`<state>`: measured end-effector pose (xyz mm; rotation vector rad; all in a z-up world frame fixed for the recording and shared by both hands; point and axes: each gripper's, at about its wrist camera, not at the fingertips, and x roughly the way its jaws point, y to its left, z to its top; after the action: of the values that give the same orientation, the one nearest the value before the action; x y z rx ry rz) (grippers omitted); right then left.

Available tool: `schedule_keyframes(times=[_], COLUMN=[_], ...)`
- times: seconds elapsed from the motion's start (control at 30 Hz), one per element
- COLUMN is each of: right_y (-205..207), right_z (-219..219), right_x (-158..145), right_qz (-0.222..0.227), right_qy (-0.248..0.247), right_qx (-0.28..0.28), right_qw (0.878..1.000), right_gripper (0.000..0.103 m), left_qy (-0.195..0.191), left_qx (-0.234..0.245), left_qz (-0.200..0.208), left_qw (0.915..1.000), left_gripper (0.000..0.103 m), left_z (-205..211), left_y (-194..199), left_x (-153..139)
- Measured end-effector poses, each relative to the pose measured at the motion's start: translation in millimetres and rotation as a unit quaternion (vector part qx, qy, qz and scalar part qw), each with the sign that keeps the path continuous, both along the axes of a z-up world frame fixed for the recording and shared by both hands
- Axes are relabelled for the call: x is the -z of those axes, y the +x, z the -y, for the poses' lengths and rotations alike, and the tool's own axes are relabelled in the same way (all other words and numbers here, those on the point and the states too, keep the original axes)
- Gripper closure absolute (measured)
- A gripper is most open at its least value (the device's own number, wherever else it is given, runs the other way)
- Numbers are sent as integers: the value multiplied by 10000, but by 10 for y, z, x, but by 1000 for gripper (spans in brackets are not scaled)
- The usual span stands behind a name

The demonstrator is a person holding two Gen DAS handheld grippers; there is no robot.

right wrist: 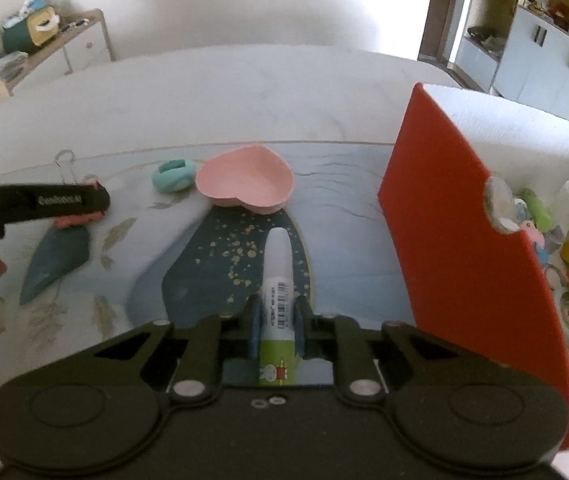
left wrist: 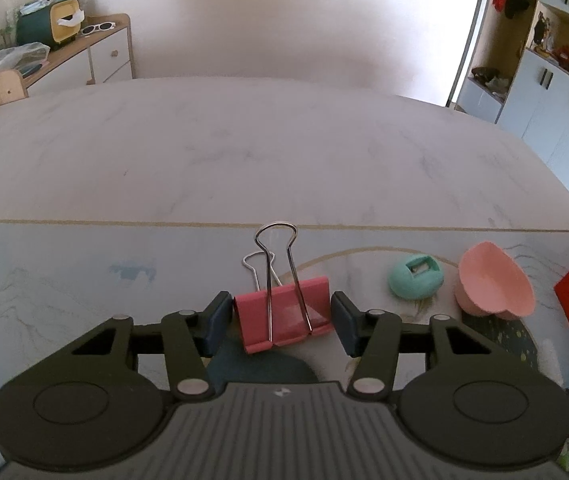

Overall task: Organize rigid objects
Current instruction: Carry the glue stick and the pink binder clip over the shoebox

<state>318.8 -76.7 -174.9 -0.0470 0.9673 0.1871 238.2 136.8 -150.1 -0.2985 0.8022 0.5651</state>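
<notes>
While our right gripper (right wrist: pixel 277 326) sits clamped on the glue stick (right wrist: pixel 278 292), our left gripper (left wrist: pixel 281 316) stands apart, its pads just beside the pink binder clip (left wrist: pixel 284 314) on the mat (left wrist: pixel 64 280). We should square those pads on the clip's flat sides, clear of the wire handles, before carrying both toward the red box (right wrist: pixel 464 220).

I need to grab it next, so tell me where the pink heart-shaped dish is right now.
In the right wrist view the pink heart-shaped dish sits on the mat, just right of the teal oval piece and left of the red box.
</notes>
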Motion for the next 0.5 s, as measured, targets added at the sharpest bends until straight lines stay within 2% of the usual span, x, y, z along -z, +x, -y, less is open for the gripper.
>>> schedule_keyframes(times=[0.27, 0.5], right_y=[-171, -363], right_z=[150, 344], right_x=[-273, -511], right_qz=[233, 425], right_qy=[342, 700], right_qx=[-101, -172], right_qw=[9991, 9965], right_gripper=[87, 87], left_qy=[-71, -50], left_qx=[193, 469], left_qz=[6, 138], left_qw=[9998, 9988], left_gripper=[50, 50], left_z=[135, 364], left_y=[-203, -301], left_x=[-92, -307])
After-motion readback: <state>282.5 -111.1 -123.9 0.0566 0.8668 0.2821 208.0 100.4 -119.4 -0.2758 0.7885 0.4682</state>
